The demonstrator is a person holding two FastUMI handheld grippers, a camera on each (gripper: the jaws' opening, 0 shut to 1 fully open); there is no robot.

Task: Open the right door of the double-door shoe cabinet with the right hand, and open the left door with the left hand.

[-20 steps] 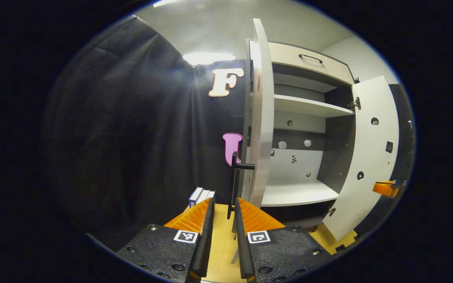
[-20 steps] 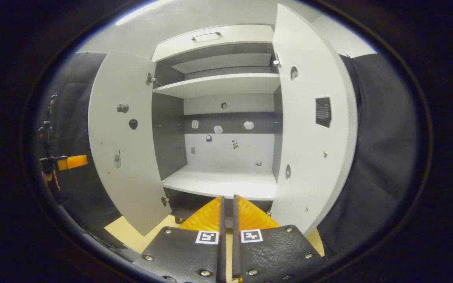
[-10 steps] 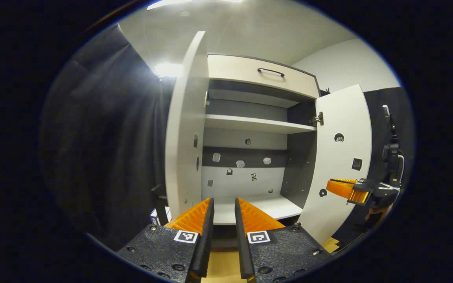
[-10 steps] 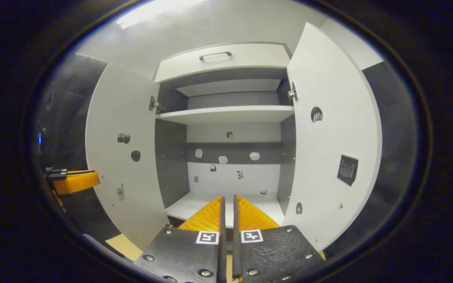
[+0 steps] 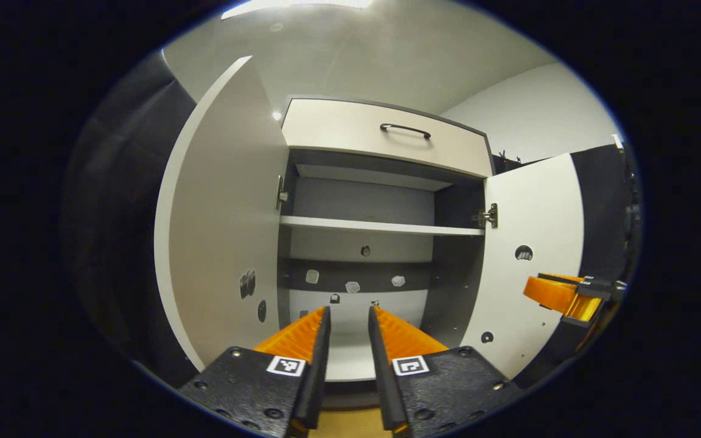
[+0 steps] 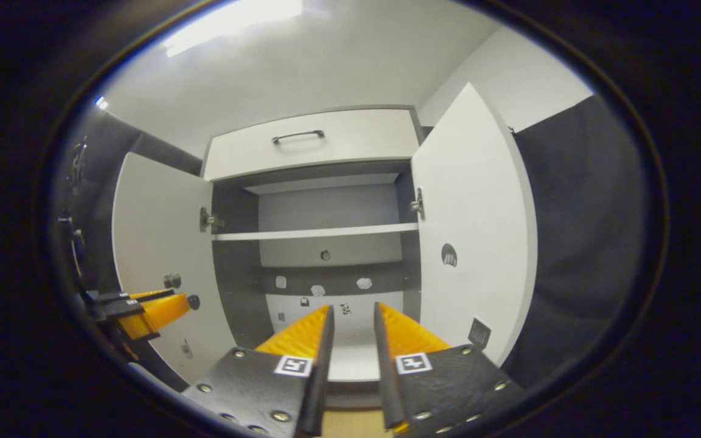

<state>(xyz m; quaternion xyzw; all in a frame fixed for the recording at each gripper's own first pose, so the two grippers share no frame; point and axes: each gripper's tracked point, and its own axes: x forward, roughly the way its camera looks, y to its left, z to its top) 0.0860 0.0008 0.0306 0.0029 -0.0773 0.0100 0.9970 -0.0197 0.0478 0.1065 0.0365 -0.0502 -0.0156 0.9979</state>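
- At frame centre of the left gripper view, the shoe cabinet [image 5: 381,255] stands with both doors swung wide, exposing the shelf [image 5: 381,226] and the compartment below it.
- Left door [image 5: 223,225] occupies the left half of that view; right door [image 5: 533,255] hangs at centre right. Judged from this layout, both opening steps are complete.
- Drawer [image 5: 384,137] above the doors sits flush; its handle is untouched.
- Left gripper [image 5: 347,316], at bottom centre, is spread a narrow gap apart, holds nothing, and touches neither door. The likely reason: the door no longer needs holding.
- Right gripper [image 6: 351,313], at bottom centre of the right gripper view, is likewise parted slightly and empty, pointing into the cabinet [image 6: 317,255] and well apart from the right door [image 6: 472,237].
- Each gripper appears at the edge of the other's view, beside its own door.
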